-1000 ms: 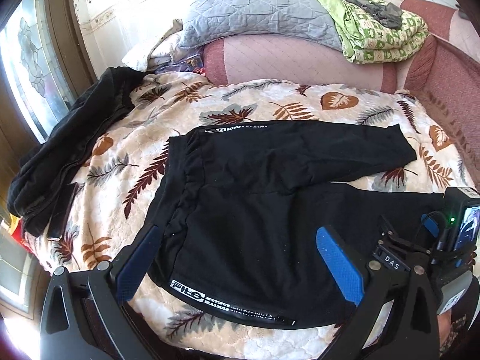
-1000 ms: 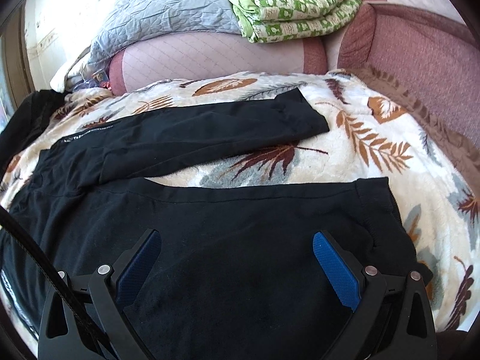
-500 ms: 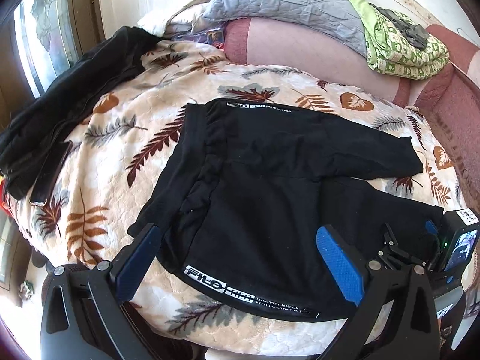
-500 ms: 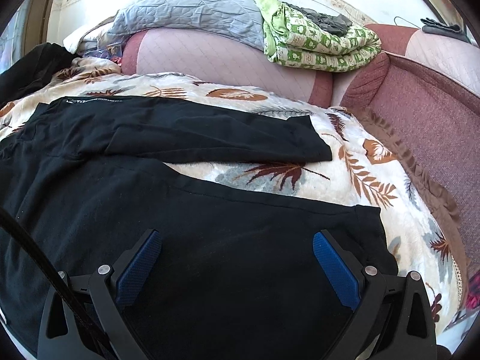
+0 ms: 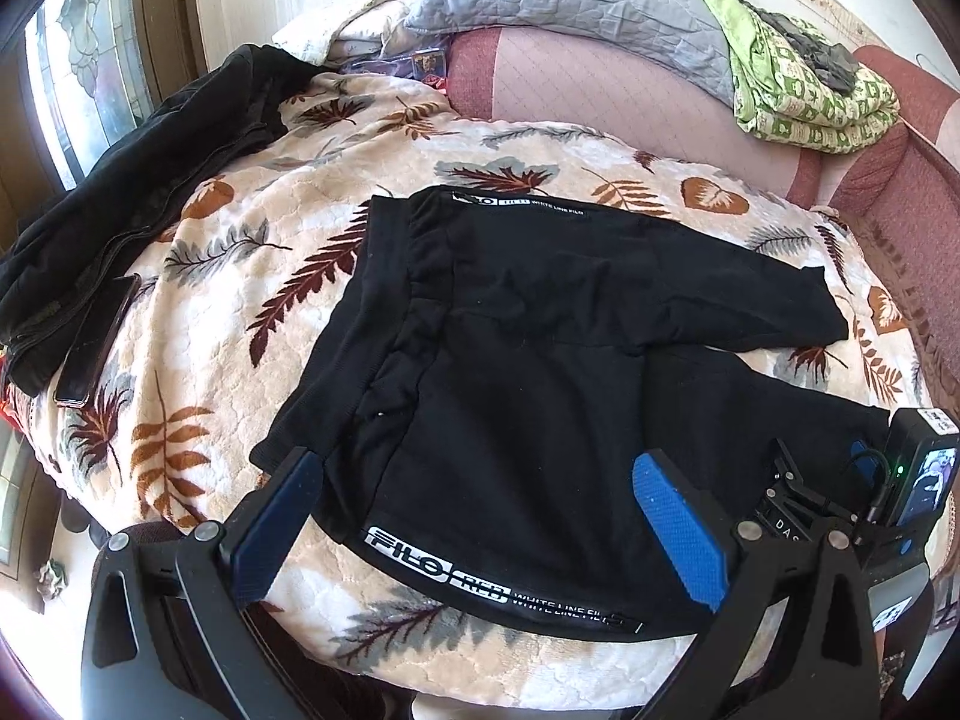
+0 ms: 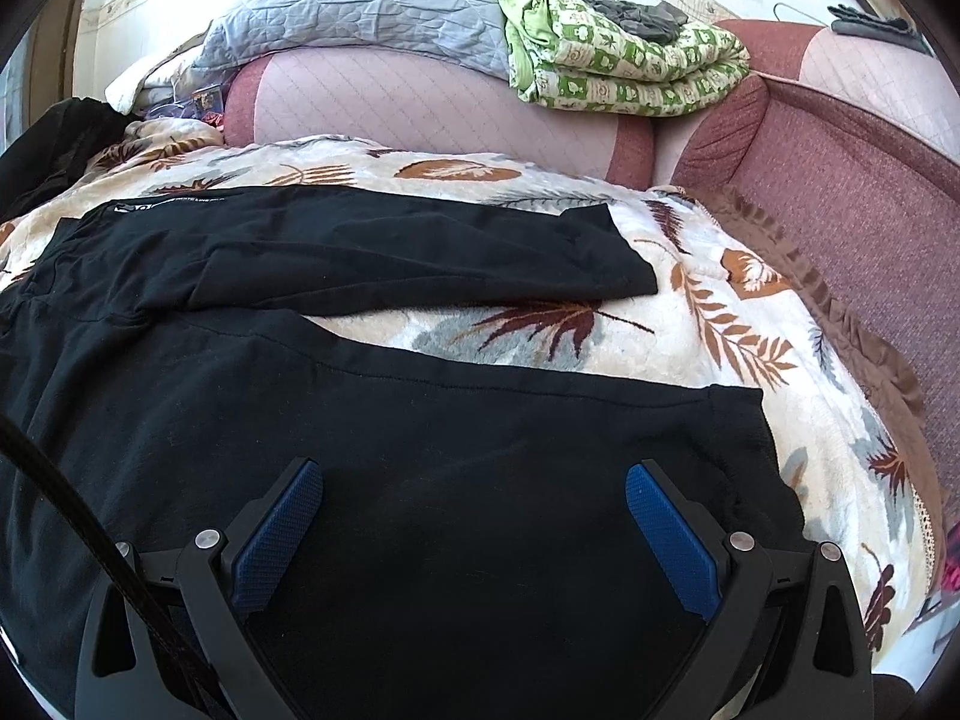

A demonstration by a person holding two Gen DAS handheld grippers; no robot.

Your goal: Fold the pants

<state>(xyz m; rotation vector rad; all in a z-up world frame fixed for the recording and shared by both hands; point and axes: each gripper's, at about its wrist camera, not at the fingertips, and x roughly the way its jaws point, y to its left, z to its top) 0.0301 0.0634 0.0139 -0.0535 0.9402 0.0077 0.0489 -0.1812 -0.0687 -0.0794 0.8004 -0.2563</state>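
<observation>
Black pants (image 5: 510, 360) with white lettering lie spread flat on the leaf-patterned blanket (image 5: 252, 276), waistband to the left, both legs pointing right. My left gripper (image 5: 480, 474) is open and empty, hovering over the near waistband corner. My right gripper (image 6: 474, 480) is open and empty above the near leg (image 6: 420, 450), close to its cuff. The far leg (image 6: 372, 252) lies apart from the near one, with blanket showing between them. The right gripper's body shows in the left wrist view (image 5: 900, 492).
A black jacket (image 5: 120, 192) and a dark phone (image 5: 99, 339) lie at the bed's left edge. A grey quilt (image 6: 360, 12) and a green folded blanket (image 6: 624, 60) rest on the pink headboard (image 6: 420, 114). A brown-fringed padded side (image 6: 852, 192) bounds the right.
Both grippers have risen and tilted, so more of the bed and pants shows. The left view has swung so the left bed edge is more visible. The pants have not moved.
</observation>
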